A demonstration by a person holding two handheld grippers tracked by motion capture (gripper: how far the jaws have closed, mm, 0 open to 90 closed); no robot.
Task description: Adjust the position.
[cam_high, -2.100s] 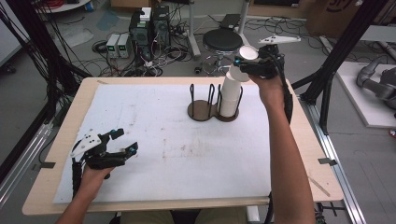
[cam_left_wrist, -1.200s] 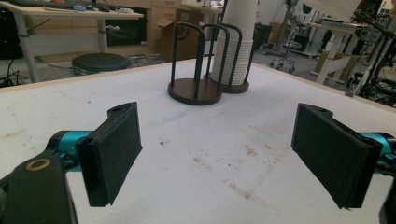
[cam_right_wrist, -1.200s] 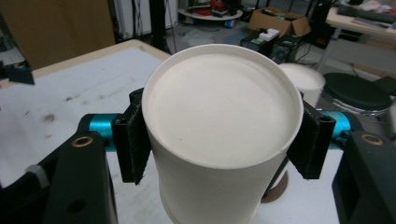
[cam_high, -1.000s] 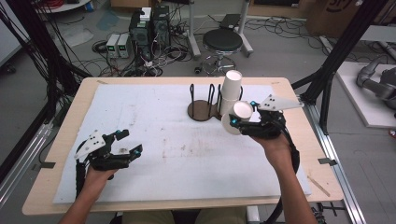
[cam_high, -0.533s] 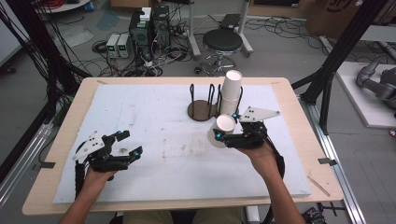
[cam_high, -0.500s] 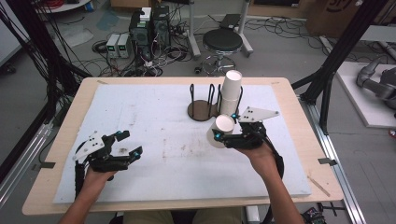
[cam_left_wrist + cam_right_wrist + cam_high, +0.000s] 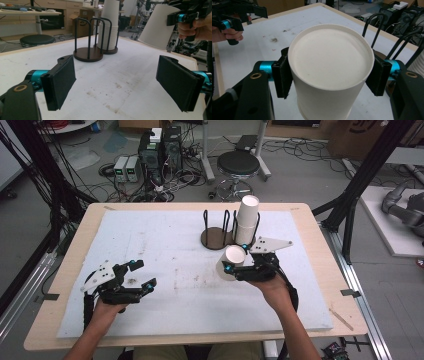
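Over desk centre-right: I see my right gripper (image 7: 236,261) with fingers (image 7: 282,76) clamped on a white paper cup (image 7: 229,262), upturned, clear of the desk (image 7: 310,227).
Behind cup: cup stack (image 7: 246,220) in dark wire holder (image 7: 218,231), near.
Left gripper (image 7: 141,273): fingers (image 7: 59,81) released, nothing between, low over the desk's near-left.

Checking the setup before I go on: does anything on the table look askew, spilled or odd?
Nothing spilled or damaged. The paper cup in the right gripper is held tilted, bottom up. The cup stack leans slightly in its holder. Faint smudges mark the white mat.
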